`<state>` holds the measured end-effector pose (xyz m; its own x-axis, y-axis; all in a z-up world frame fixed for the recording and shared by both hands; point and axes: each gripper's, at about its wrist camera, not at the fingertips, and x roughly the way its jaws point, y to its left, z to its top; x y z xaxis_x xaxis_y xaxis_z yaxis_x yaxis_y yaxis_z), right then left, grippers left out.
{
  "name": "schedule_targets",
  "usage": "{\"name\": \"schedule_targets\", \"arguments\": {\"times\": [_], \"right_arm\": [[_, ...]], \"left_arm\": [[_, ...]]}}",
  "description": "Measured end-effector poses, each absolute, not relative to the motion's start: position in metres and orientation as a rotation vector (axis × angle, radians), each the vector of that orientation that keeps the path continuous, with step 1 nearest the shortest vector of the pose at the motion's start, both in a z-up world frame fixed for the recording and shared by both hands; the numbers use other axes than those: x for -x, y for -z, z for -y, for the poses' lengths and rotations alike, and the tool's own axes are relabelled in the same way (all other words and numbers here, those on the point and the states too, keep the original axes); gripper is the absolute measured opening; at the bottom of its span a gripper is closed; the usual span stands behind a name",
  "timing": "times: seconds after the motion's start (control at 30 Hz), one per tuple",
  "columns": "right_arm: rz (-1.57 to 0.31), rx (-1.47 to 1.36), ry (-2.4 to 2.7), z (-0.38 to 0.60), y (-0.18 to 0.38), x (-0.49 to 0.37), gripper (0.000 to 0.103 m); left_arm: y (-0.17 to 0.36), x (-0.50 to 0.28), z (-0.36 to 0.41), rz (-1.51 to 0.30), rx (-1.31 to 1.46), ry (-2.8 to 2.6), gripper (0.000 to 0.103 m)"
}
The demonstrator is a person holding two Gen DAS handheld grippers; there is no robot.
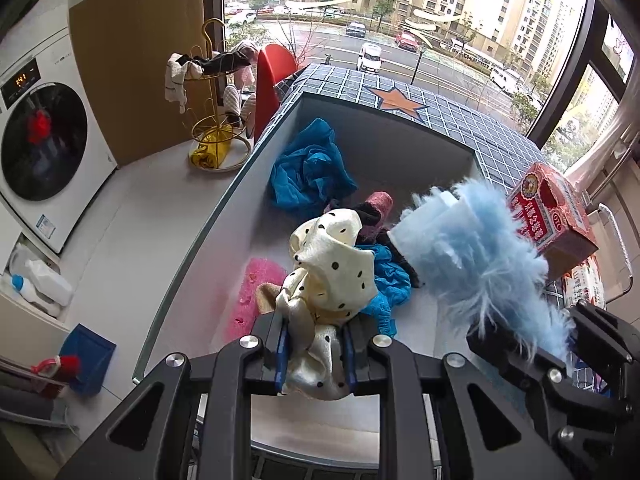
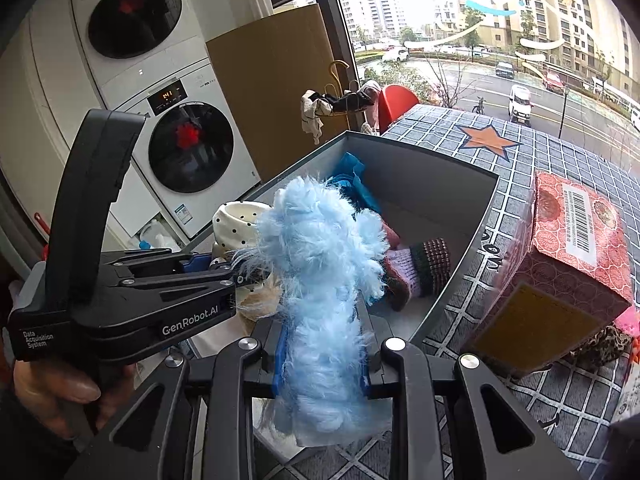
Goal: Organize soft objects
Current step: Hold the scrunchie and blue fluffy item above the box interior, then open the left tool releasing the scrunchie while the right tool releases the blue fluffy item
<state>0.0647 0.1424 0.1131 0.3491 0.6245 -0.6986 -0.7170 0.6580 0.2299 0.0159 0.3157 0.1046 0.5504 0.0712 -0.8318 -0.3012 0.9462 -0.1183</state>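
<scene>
**Both tools clamped on soft items above the open storage box**

The left tool (image 1: 316, 354) is closed on a cream polka-dot satin cloth (image 1: 334, 276), which bunches up between its blue-padded fingers (image 1: 282, 360). The right tool (image 2: 324, 354) is closed on a light-blue fluffy fabric piece (image 2: 320, 256), held upright between its fingers.

Both items are held over the near end of a grey open box (image 1: 224, 208). The box rests on a navy grid-patterned cloth with an orange star (image 1: 398, 100). Inside the box lie a crumpled blue mesh fabric (image 1: 308, 172), a pink textured piece (image 1: 252, 296) and a pink knitted item (image 1: 378, 206).

A red printed carton (image 2: 560, 264) stands just beside the box's right wall. A stacked washer and dryer (image 2: 168, 92) stand well apart at the left, and a gold wire rack (image 1: 212, 128) holds draped cloths near the window.
</scene>
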Motion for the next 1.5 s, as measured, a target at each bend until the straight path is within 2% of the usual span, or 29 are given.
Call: {"name": "schedule_targets", "arguments": {"times": [1.5], "right_arm": [[-0.839,0.136,-0.826,-0.155,-0.125,-0.111,0.027]], "left_arm": [[-0.099,-0.049,-0.314,-1.014,0.187,-0.206,0.023]]}}
